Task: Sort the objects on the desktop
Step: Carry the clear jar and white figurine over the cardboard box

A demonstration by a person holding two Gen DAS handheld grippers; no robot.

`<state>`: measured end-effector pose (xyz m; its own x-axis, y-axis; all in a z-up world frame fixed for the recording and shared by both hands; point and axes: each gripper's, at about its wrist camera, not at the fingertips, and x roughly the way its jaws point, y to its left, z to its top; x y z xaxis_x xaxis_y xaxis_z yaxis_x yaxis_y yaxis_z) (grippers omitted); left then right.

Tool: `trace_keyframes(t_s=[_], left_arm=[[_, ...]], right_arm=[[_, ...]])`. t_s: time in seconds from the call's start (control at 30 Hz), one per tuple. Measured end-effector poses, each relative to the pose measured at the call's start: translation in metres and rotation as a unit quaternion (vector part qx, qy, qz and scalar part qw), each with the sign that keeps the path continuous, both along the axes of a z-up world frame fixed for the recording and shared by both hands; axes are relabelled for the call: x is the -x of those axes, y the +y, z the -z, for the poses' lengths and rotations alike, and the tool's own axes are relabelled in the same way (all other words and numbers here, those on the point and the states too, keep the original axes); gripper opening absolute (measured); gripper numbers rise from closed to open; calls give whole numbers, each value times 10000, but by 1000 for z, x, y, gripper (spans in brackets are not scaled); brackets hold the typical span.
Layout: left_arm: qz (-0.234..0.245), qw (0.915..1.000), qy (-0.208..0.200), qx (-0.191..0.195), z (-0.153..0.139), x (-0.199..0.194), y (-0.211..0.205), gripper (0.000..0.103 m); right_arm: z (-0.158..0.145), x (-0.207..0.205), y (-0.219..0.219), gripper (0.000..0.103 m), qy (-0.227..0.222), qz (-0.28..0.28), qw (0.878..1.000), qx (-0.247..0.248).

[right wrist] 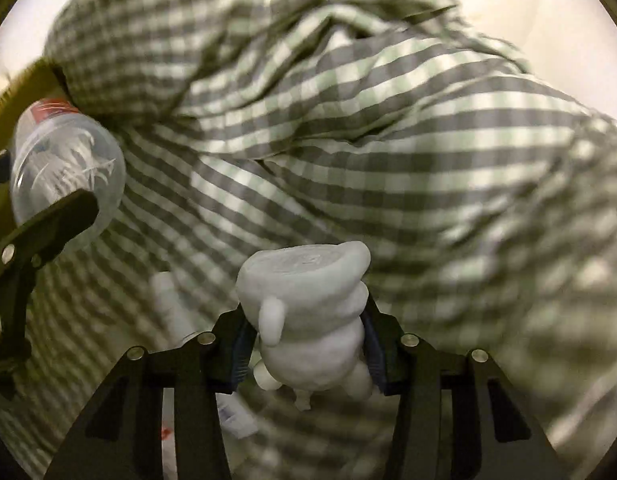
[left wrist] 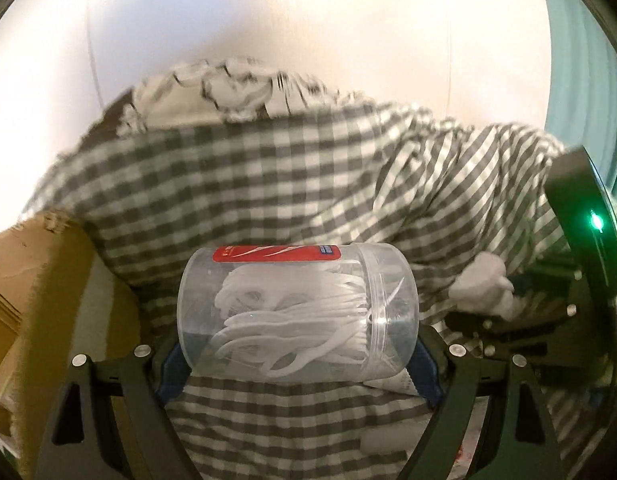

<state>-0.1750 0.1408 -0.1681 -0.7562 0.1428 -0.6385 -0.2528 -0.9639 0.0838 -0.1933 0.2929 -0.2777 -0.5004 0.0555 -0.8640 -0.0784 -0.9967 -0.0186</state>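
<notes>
**A:** Clear plastic is what the left gripper (left wrist: 296, 354) has got: a see-through round jar with a red label, full of white floss picks (left wrist: 296, 312), lying sideways with its ends clamped between the blue pads, lifted in front of the person's grey-and-white checked shirt (left wrist: 268, 176). Over on the other side, the right gripper (right wrist: 304, 354) is squeezed onto a small white moulded figurine with stubby arms (right wrist: 308, 320), pads on its flanks, base pointing away from the camera.

**B:** So both hands loaded. Where do they go?

**A:** Honestly can't tell. There's a brown cardboard box (left wrist: 24, 280) just left of the jar, which might be the bin, but the frames are smeared. A white tube-ish thing (right wrist: 172, 308) lies below, too blurry to name.

**B:** Tips?

**A:** I'd keep the jar level, since smooth plastic held end to end could slip or roll out. Lower each item until it's resting before letting go, one hand at a time, so the grippers don't bump.
</notes>
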Motion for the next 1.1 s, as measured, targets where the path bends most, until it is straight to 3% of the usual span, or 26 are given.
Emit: trace_keyframes(t_s=[0.43,0.57,1.1], left_arm=[[8,9979,547,-338,-76,-65,-37,89],[44,9964,763,-375,-93,-77,-21,89],[-280,9870,1505,-484,-157,-159,-65,89]], right_arm=[[-88,-77,-30,46,1261,868,9877,309],[-114,-110,-45,46,1665,1134,9790,317],[-193,-187,-119,46,2863,1139,9511,200]])
